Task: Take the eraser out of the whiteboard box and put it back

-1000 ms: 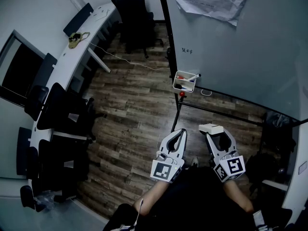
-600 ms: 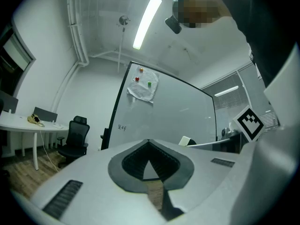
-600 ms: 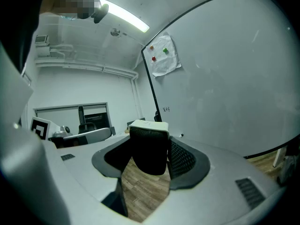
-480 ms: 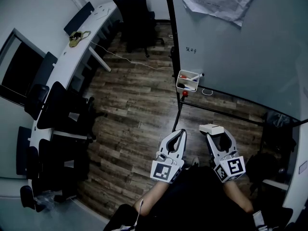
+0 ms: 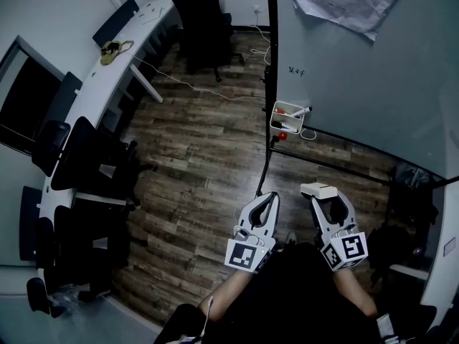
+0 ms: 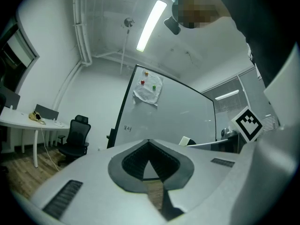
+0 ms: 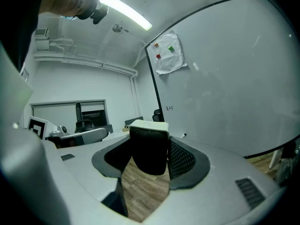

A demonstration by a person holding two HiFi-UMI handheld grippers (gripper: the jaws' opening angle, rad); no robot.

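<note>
The eraser (image 5: 318,190), white on top with black felt below, sits between the jaws of my right gripper (image 5: 320,194), which is shut on it. In the right gripper view the eraser (image 7: 148,146) fills the gap between the fingers of that gripper (image 7: 150,150). The white whiteboard box (image 5: 286,118) hangs at the board's lower left edge, well ahead of both grippers, with markers and something red in it. My left gripper (image 5: 268,196) is held level beside the right one, shut and empty. In the left gripper view its jaws (image 6: 149,142) meet at the tips.
The whiteboard (image 5: 358,70) on a black stand (image 5: 267,156) fills the right side, with a sheet of paper (image 5: 344,2) pinned to it. A long white desk (image 5: 107,70) and black office chairs (image 5: 204,20) stand at the left. A cable (image 5: 201,88) crosses the wooden floor.
The whiteboard and its box have slid right in the head view as I shifted. Both grippers keep their pose. The eraser stays in the right gripper.
</note>
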